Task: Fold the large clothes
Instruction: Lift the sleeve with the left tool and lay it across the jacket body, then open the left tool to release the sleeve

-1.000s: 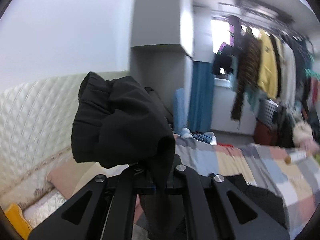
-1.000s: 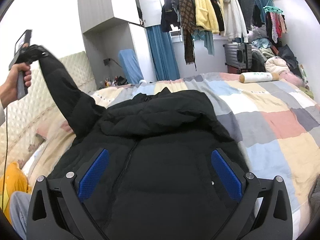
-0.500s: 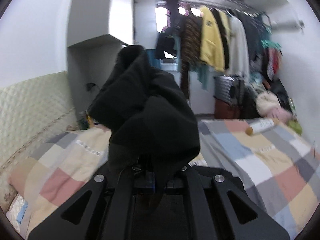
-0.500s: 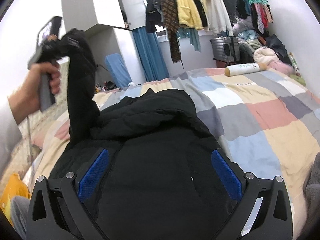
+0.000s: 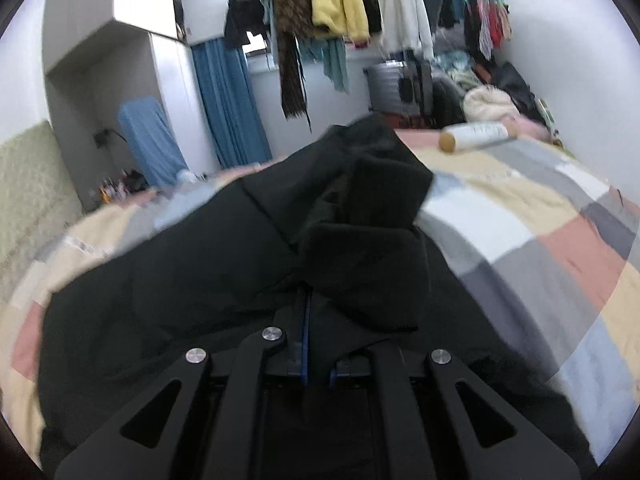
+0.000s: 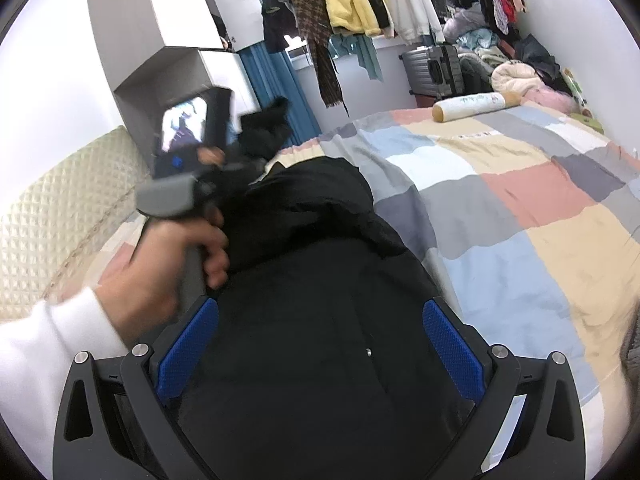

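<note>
A large black padded jacket (image 6: 320, 320) lies on the patchwork bed (image 6: 520, 200), its hood end toward the far side. My left gripper (image 5: 316, 360) is shut on the jacket's sleeve cuff (image 5: 368, 248), which bunches over its fingers and hangs low above the jacket body (image 5: 160, 300). In the right wrist view a hand (image 6: 168, 256) in a white sleeve holds that left gripper above the jacket's left shoulder, the cuff (image 6: 268, 128) sticking out past it. My right gripper (image 6: 320, 352) stands open just above the jacket's chest, its blue pads (image 6: 452, 348) wide apart with nothing pinched.
A quilted cream headboard (image 6: 60, 200) lines the left side. A pale bolster roll (image 6: 476, 106) lies at the bed's far edge. Behind it hang several garments on a rail (image 6: 344, 0), with a grey suitcase (image 6: 432, 72) and piled clothes to the right.
The left gripper has swung the sleeve from high at the left down and across toward the jacket's middle. The right gripper has stayed open, shifting only slightly over the jacket.
</note>
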A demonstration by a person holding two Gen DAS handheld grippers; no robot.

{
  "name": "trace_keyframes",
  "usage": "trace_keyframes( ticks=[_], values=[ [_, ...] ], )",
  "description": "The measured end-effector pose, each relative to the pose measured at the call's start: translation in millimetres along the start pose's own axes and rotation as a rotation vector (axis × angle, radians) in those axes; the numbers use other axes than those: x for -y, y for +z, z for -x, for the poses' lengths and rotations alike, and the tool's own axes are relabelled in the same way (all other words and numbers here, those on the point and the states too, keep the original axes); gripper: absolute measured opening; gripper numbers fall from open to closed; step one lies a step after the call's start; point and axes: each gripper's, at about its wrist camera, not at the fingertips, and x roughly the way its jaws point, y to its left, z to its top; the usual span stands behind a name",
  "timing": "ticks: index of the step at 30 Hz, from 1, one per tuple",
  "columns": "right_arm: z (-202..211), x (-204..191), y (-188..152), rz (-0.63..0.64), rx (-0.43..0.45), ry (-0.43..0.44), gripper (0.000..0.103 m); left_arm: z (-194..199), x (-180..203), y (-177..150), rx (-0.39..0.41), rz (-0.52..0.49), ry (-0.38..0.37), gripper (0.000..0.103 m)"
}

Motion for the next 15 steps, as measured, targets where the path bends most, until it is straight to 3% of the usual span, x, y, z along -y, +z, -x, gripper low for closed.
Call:
trace_keyframes(
  ticks=[4, 7, 11, 14, 15],
  values=[
    [-8.0, 3.7, -0.7, -0.006, -0.009, -0.006, 0.103, -25.4, 9.2, -14.0, -0.07, -0.03, 0.002, 0.007],
    [-17.0, 4.0, -1.0, -0.009, -0.033, -0.007, 0.103, -41.1, 1.0, -10.2, -0.146, 0.012, -0.035, 0.007],
    [-20.9, 4.9, -2.6, -0.004, -0.034, -0.021, 0.103, -30.9, 0.8, -2.6, -0.152, 0.002, -0.067, 0.007],
    [-23.2, 4.0, -3.2, -0.004, -0.042, -0.021, 0.103, -18.1, 0.2, -1.9, -0.142, 0.019, -0.096, 0.019],
    [-23.3, 3.8, -2.9, -0.002, -0.042, -0.021, 0.103, -14.0, 0.1, -1.4, -0.137, 0.027, -0.104, 0.029]
  ],
)
